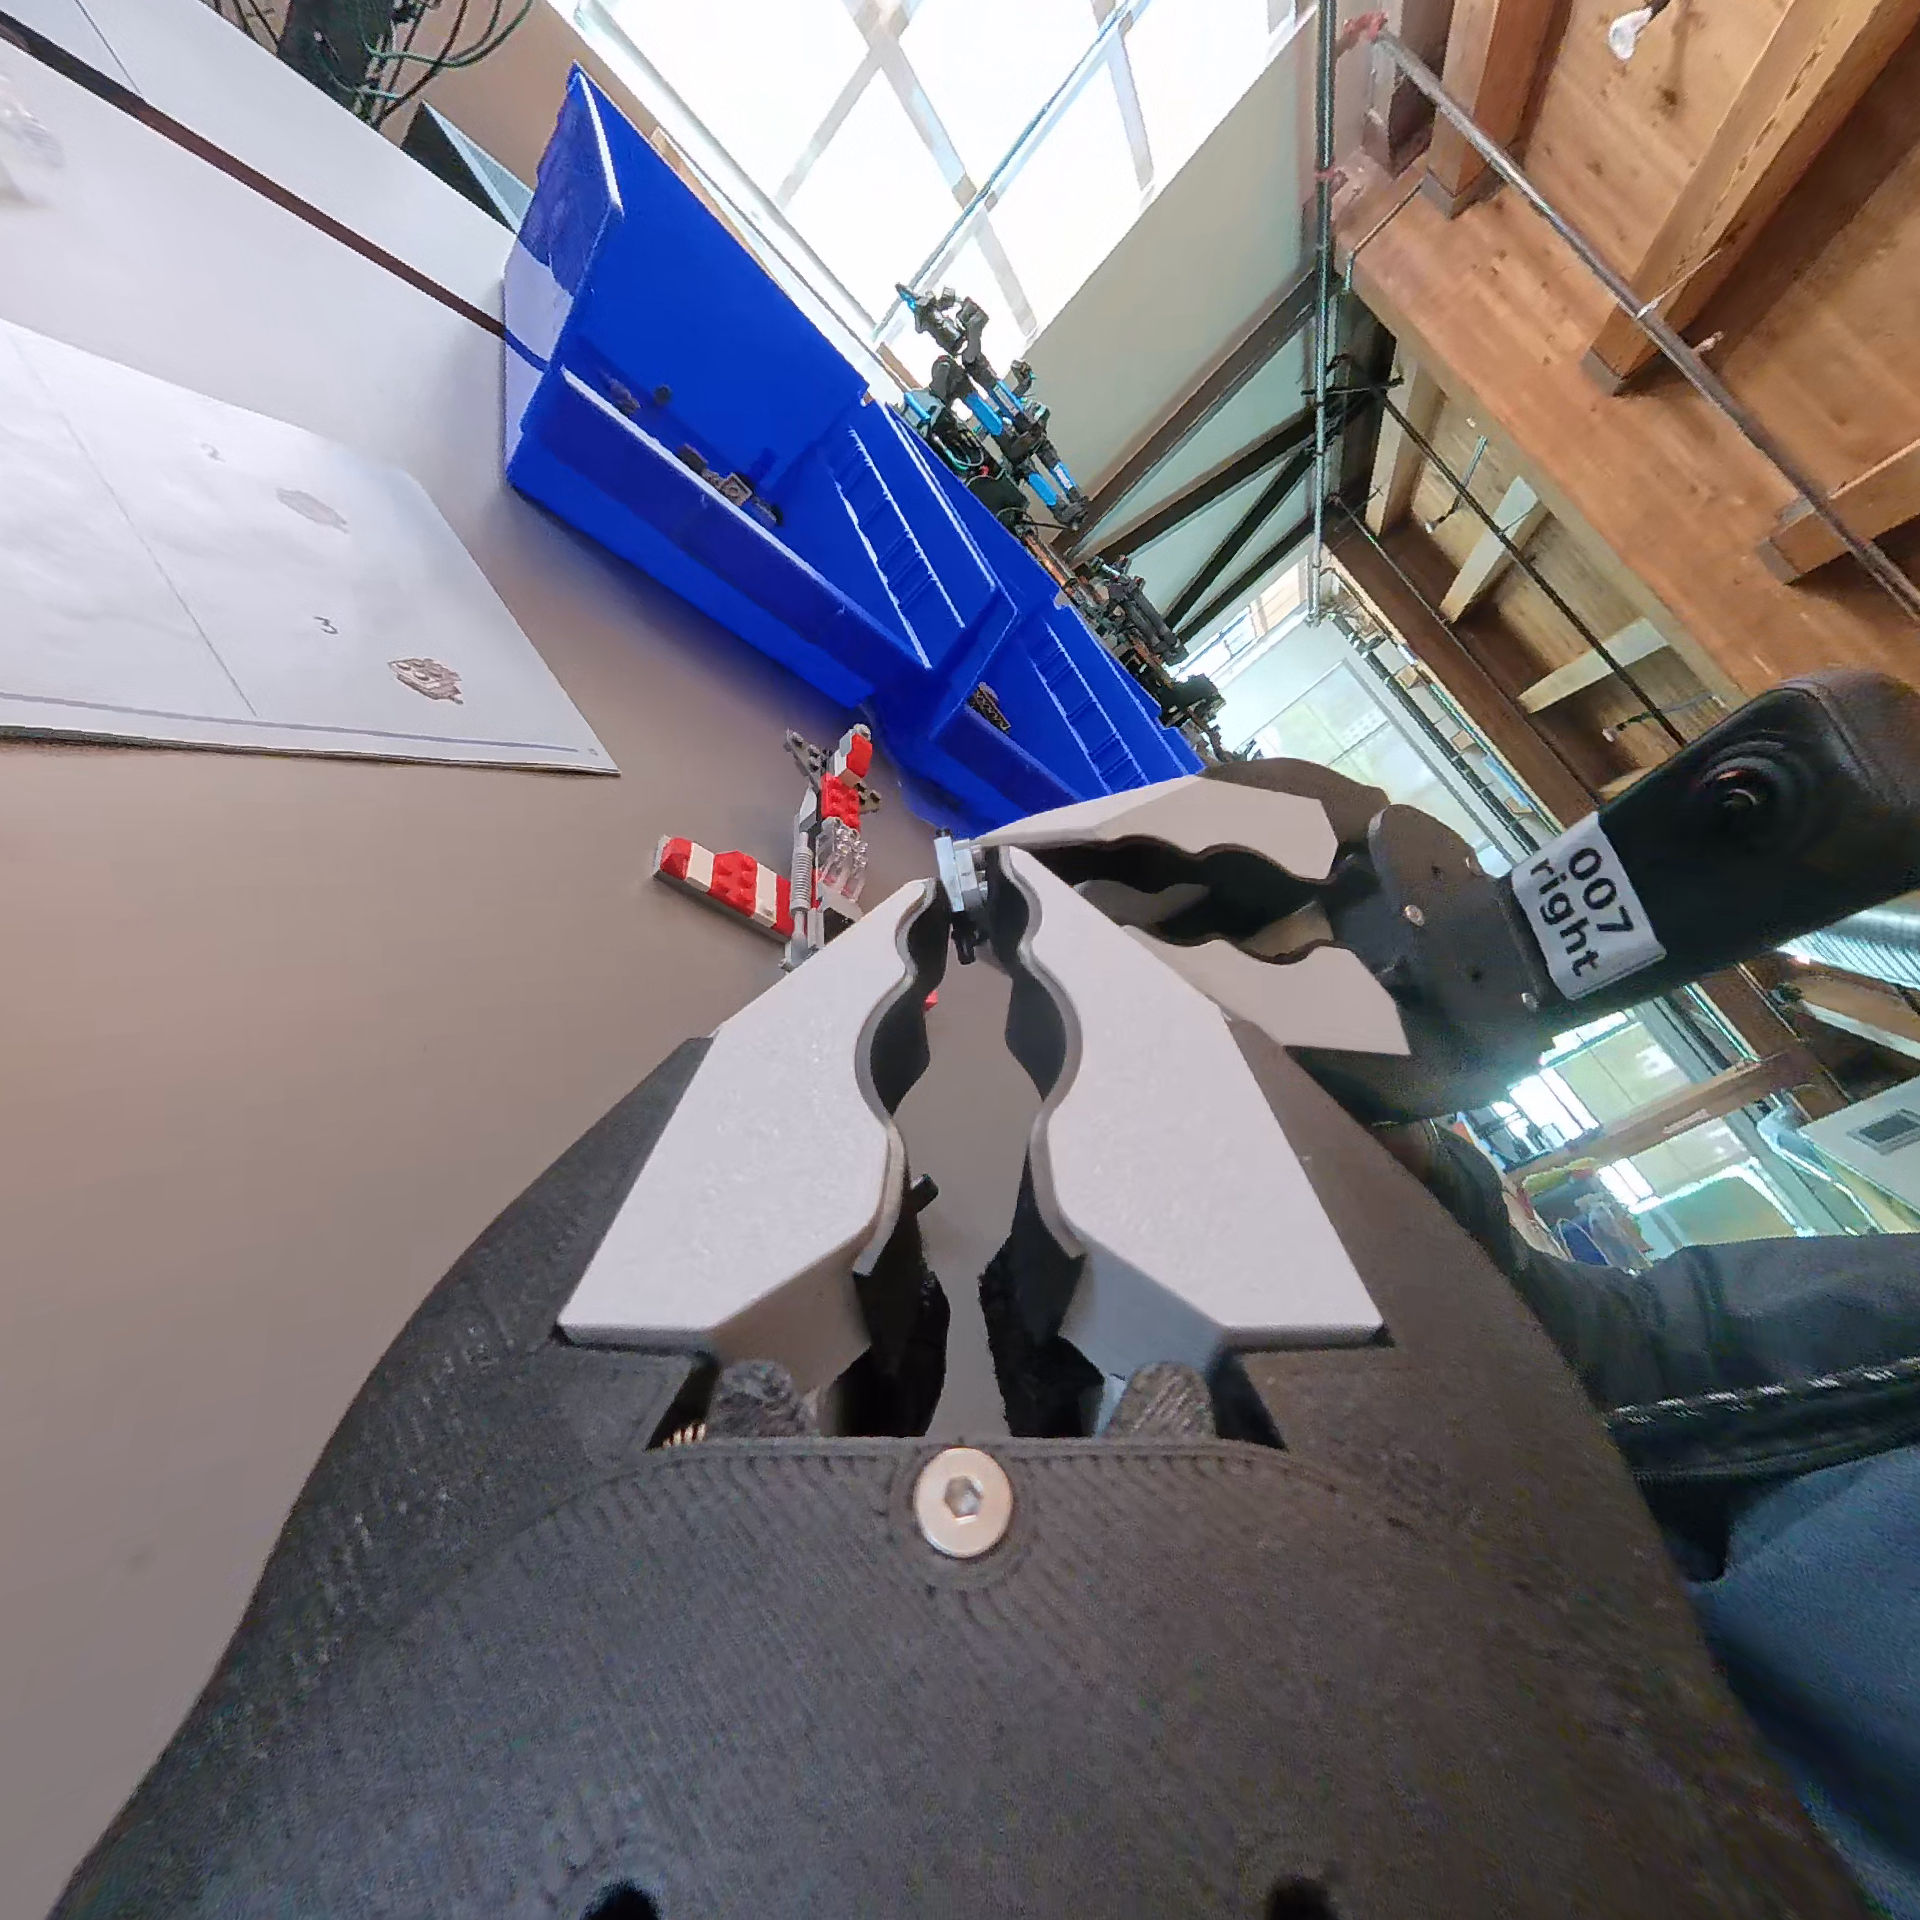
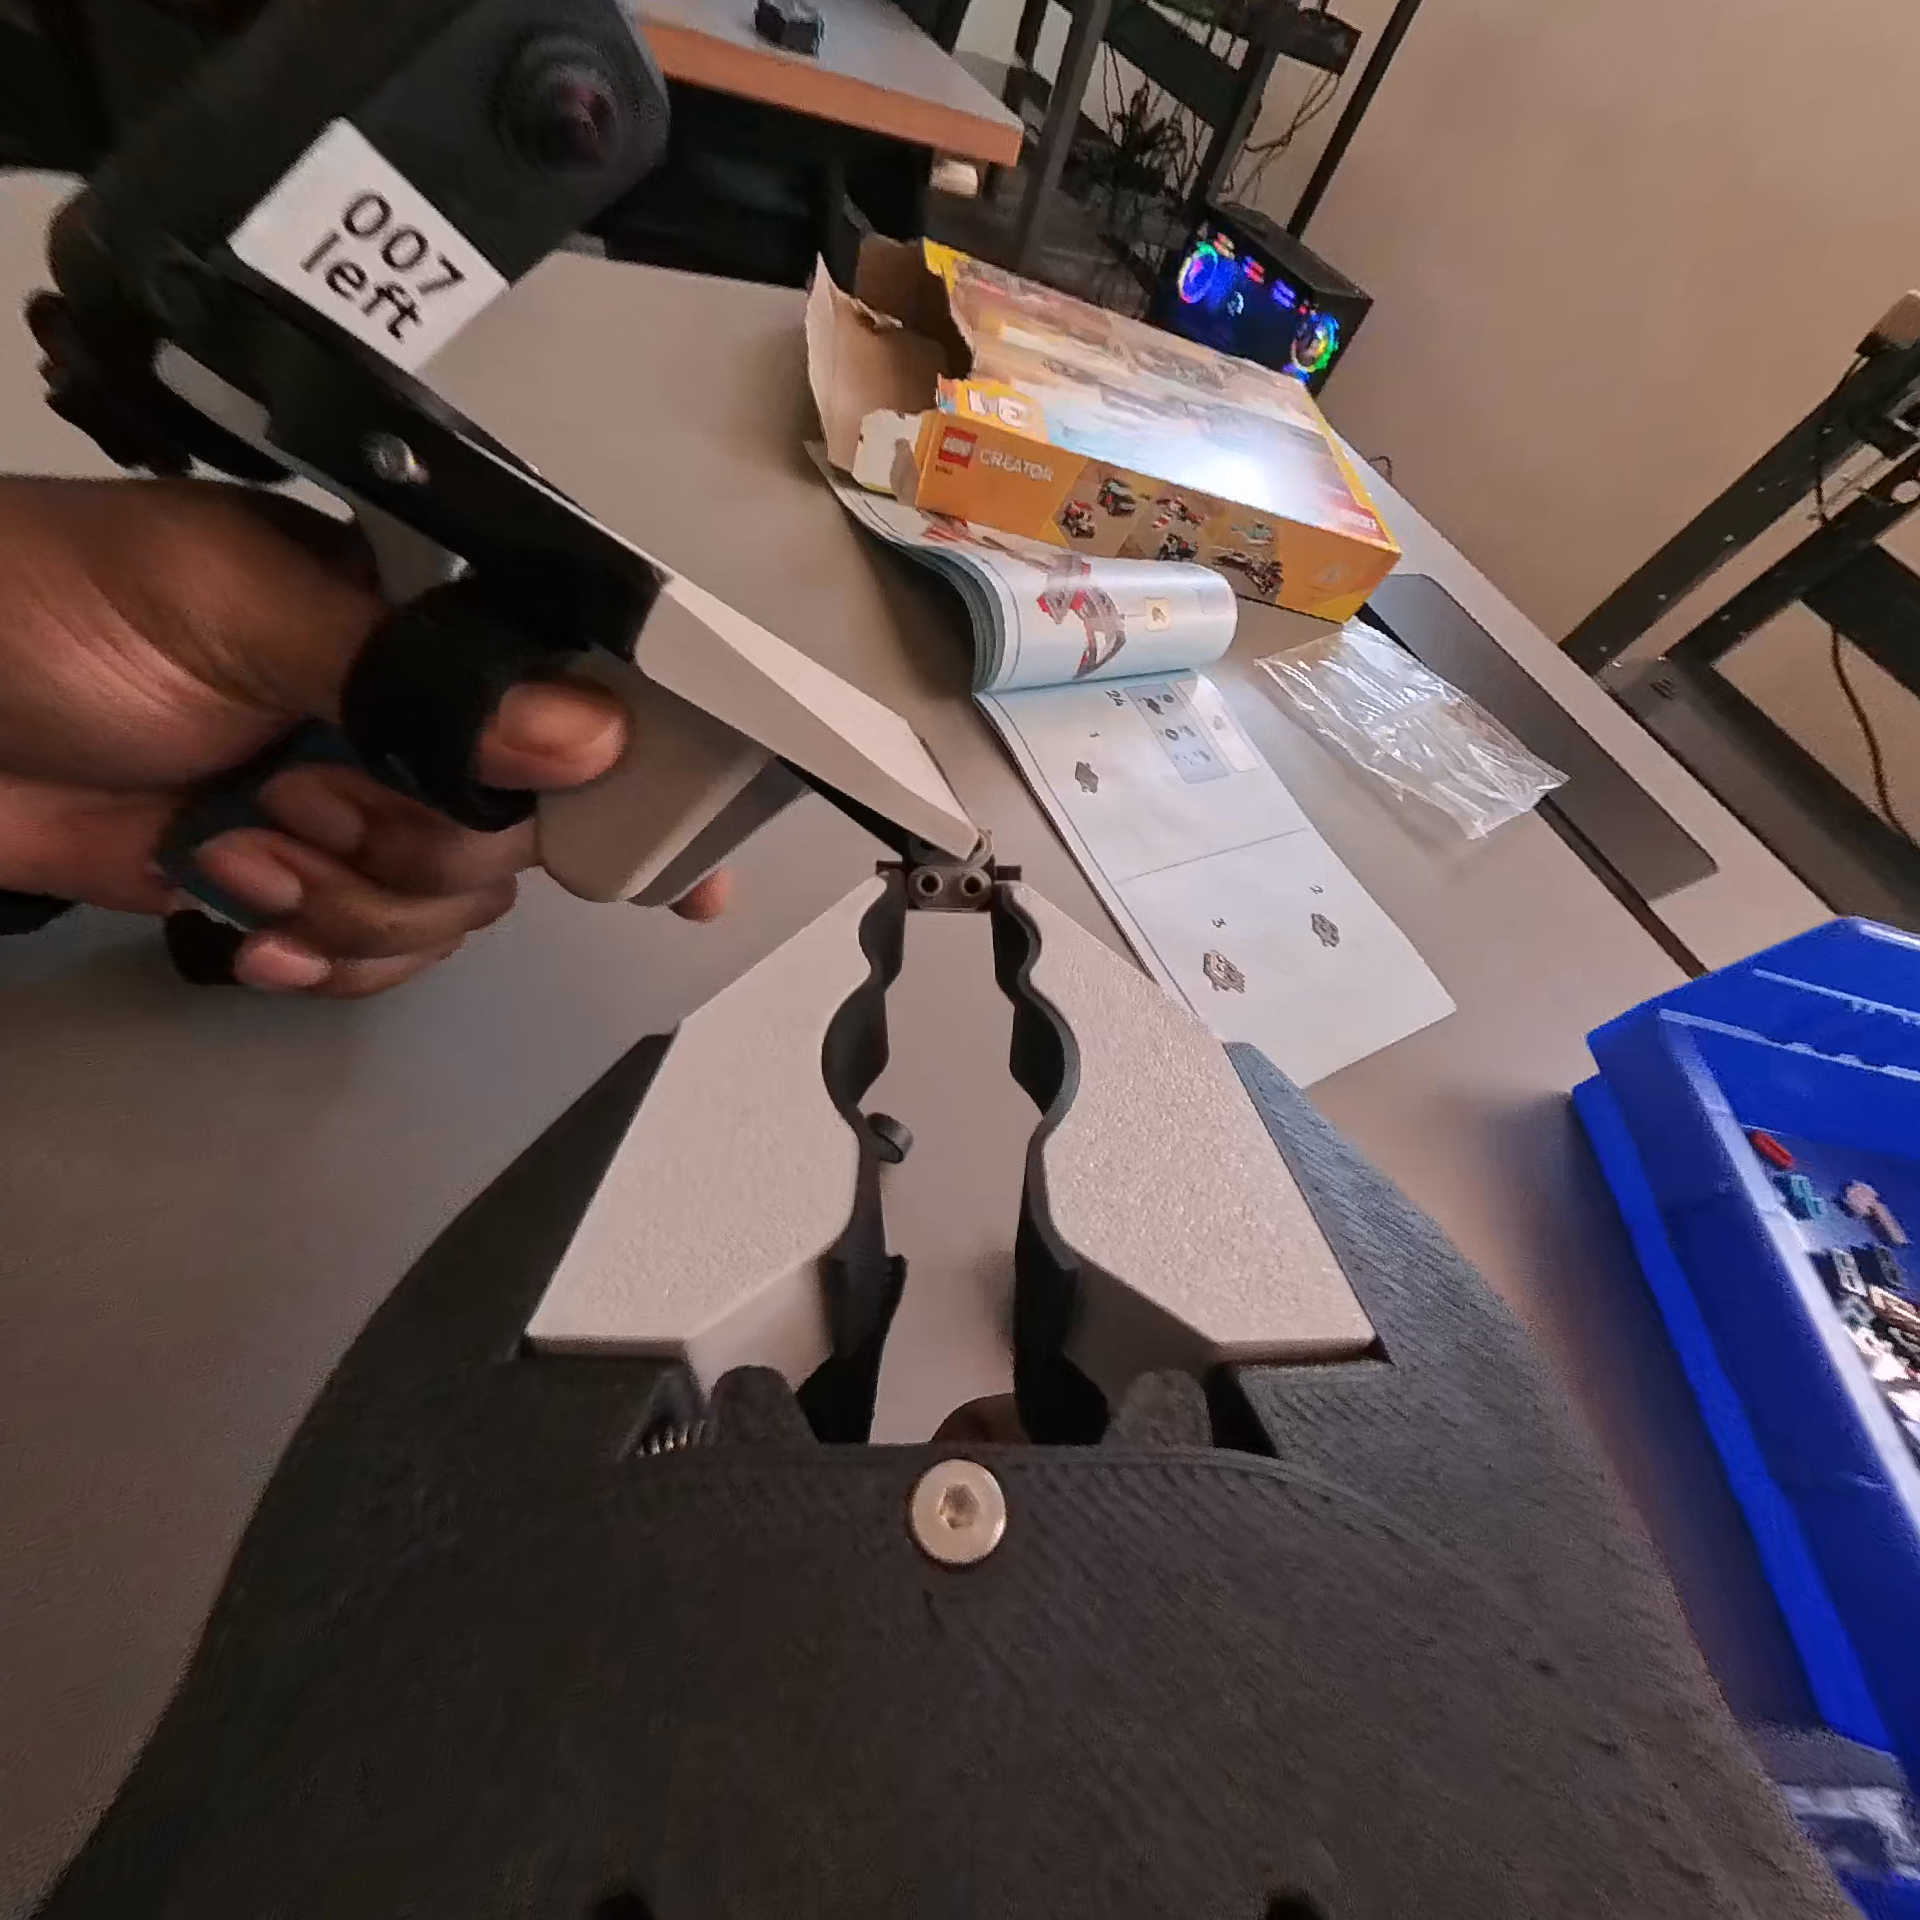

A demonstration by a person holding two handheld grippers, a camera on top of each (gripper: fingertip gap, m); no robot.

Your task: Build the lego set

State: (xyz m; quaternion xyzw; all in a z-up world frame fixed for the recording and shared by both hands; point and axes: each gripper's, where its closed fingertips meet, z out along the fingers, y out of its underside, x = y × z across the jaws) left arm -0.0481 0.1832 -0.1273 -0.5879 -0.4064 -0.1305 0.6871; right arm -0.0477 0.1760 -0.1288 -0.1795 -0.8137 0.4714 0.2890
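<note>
A: In the left wrist view we see our left gripper [image 1: 968, 902] nearly closed, its tips pinching a small grey lego piece [image 1: 958, 871] held above the table [image 1: 312, 1039]. The right gripper [image 1: 987, 840] comes in from the right and touches that same piece with its tips.

B: And beyond them?

A: A red and white lego assembly [image 1: 805, 862] lies on the table just left of the tips, with blue bins [image 1: 727, 395] behind it and an open instruction booklet [image 1: 260, 582] at far left.

B: In the right wrist view we have our right gripper [image 2: 948, 885] slightly open, its tips clamped on either side of the grey lego piece [image 2: 948, 883], two round holes facing us. The left gripper [image 2: 971, 840], held by a hand [image 2: 208, 727], reaches in from the left, its tip on top of the piece.

A: Farther off we see the instruction booklet [image 2: 1195, 810], a yellow lego box [image 2: 1143, 457] behind it, a clear plastic bag [image 2: 1403, 727] to the right, and a blue bin [image 2: 1683, 1247] of loose parts near right
</note>
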